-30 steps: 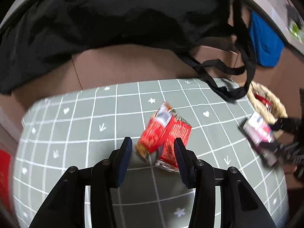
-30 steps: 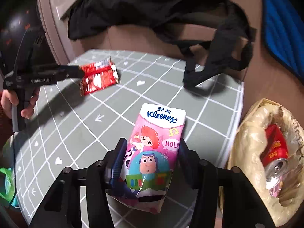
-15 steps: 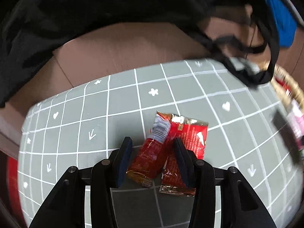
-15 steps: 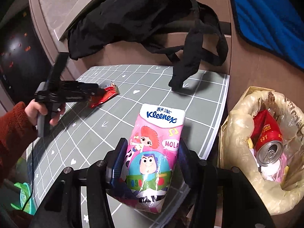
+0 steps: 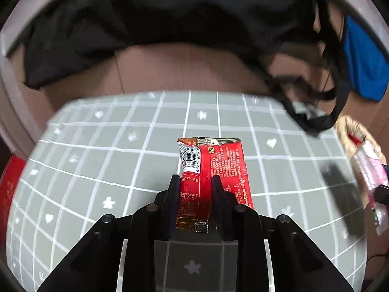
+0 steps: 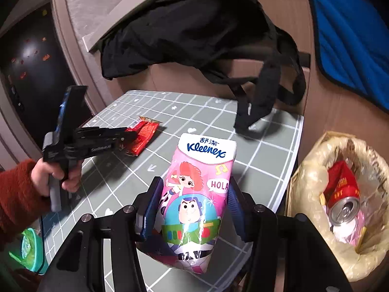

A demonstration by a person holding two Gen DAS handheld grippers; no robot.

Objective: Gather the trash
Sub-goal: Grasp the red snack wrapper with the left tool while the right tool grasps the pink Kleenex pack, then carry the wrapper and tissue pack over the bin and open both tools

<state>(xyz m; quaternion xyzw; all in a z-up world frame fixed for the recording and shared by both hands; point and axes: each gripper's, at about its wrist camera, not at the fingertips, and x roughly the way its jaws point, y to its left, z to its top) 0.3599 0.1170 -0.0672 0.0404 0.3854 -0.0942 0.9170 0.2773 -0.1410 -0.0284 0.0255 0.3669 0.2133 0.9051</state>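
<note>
My left gripper [image 5: 195, 182] is shut on a red snack wrapper [image 5: 214, 168] that lies on the grey-green gridded table mat [image 5: 97, 158]. It also shows in the right wrist view [image 6: 130, 133] with the wrapper [image 6: 143, 136]. My right gripper [image 6: 193, 194] is shut on a pink Kleenex tissue pack [image 6: 199, 189], held above the table's right edge, left of the trash basket [image 6: 313, 177]. The basket has a plastic liner and holds a red can [image 6: 342, 192]. The pack shows blurred at the right of the left wrist view [image 5: 372, 177].
A black bag [image 6: 194, 31] hangs over a brown cardboard wall behind the table, its straps [image 6: 257, 97] reaching the mat. A blue cloth [image 6: 350, 36] hangs at right. A green cup [image 6: 29, 250] sits low at left.
My left gripper closed on the red wrapper, which now lies straight between the fingers. My right gripper carried the tissue pack nearer to the basket.
</note>
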